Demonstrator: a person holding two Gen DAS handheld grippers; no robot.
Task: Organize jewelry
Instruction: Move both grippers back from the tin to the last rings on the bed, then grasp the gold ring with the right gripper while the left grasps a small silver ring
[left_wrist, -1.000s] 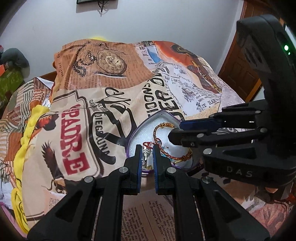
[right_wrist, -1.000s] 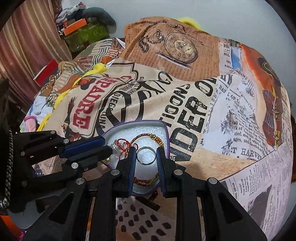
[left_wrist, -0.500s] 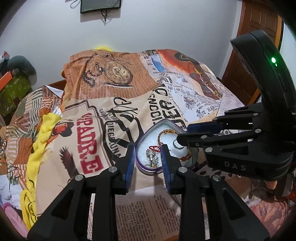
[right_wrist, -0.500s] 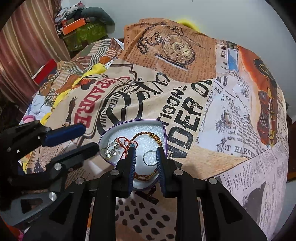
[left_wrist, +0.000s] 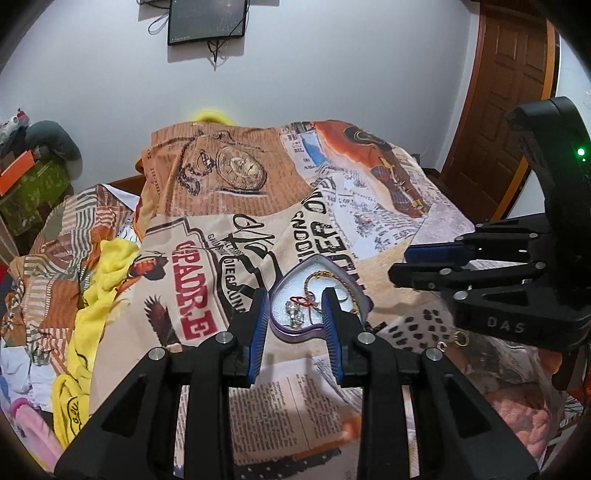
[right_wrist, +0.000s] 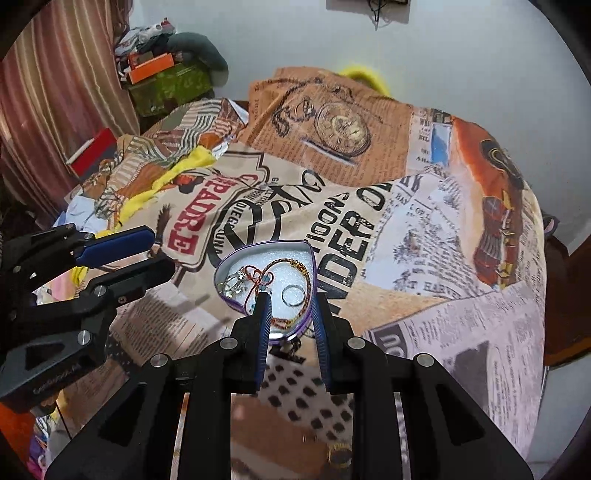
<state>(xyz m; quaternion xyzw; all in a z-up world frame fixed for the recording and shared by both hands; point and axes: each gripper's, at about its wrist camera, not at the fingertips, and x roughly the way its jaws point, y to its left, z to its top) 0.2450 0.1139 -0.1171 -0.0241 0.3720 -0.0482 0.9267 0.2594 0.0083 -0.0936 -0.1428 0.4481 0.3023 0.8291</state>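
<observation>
Both pairs of fingers hang above the bed, apart and empty. Left gripper: its jaws have just been opening, and nothing sits between them; the blue pads frame the near lobe of the heart box without touching it. Right gripper: a narrower gap, also holding nothing, poised above the box's pointed end.

The box is a purple-rimmed heart tin with a white lining, lying flat on the printed bedspread. Inside it:
- a silver ring, lying loose on the lining, near the right fingers but clear of them
- a gold chain curving along the box's right side
- a red cord tangled across the middle
- a silver charm cluster at the left lobe, seen in the left view between the left pads

Outside the box, two small rings lie on the bedspread near the right gripper's body, and a gold ring lies below the right gripper, blurred.

A yellow cloth is bunched along the bed's left edge. A wooden door stands at the right.
</observation>
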